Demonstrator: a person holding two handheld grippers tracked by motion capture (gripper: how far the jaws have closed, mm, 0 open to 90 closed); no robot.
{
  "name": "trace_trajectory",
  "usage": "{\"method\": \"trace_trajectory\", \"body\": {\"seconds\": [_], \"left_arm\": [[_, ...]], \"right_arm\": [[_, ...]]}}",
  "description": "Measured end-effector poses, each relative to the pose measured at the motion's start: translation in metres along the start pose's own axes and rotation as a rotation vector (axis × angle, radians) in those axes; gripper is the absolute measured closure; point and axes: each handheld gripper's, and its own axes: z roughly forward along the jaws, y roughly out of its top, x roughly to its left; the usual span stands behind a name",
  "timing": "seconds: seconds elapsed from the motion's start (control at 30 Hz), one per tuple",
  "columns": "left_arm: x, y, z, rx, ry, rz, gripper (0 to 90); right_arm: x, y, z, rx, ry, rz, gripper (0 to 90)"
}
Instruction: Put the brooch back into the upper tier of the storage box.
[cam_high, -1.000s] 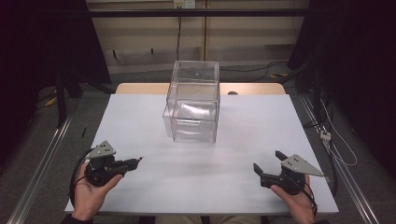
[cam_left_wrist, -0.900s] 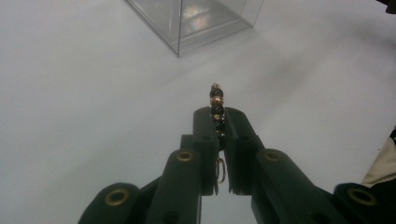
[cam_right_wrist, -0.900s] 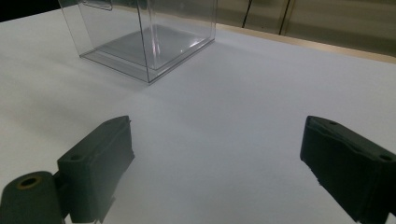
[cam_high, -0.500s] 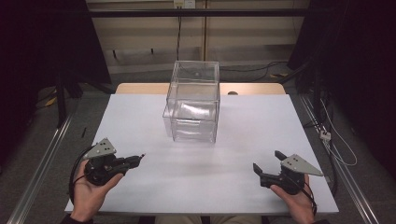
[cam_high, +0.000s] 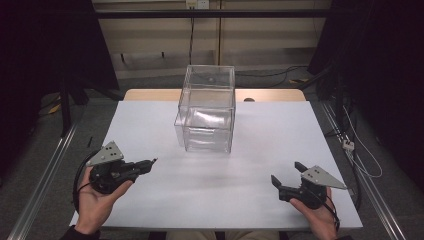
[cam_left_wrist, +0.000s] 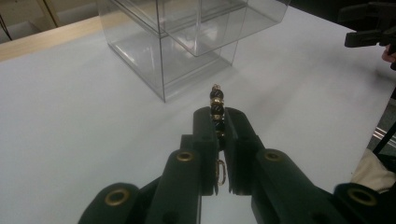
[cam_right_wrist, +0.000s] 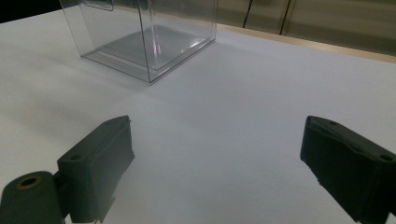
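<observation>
L claw grips beads, prob. bracelet.

Left gripper: shifted a little forward across the white table top, toward the clear plastic box; the move is small.
Jaw tips of left gripper: now point more toward the near left corner of the box, and sit higher in the high view than a second ago.
Left hand: moved forward with the gripper, toward the box.
Black-and-gold bead strand: clamped between the closed jaws, carried the same short way toward the box.
</observation>
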Motion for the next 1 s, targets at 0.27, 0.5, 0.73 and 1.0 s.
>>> {"method": "trace_trajectory", "body": {"seconds": [0.27,0.5,0.73,1.0], "left_arm": [[-0.003,0.009,-0.002,-0.007,-0.005,0.028,84.1],[-0.005,0.018,-0.006,-0.028,-0.006,0.043,84.1],[-0.004,0.022,-0.010,-0.064,-0.016,0.040,84.2],[-0.008,0.036,-0.010,-0.080,-0.024,0.062,84.1]], "right_arm": [[0.000,0.000,0.000,-0.001,0.003,-0.001,8.8],[0.001,0.001,0.001,-0.001,0.008,-0.002,8.7],[0.000,0.000,0.001,-0.002,0.007,-0.001,8.7],[0.000,0.000,0.000,-0.002,0.006,0.000,8.7]]}}
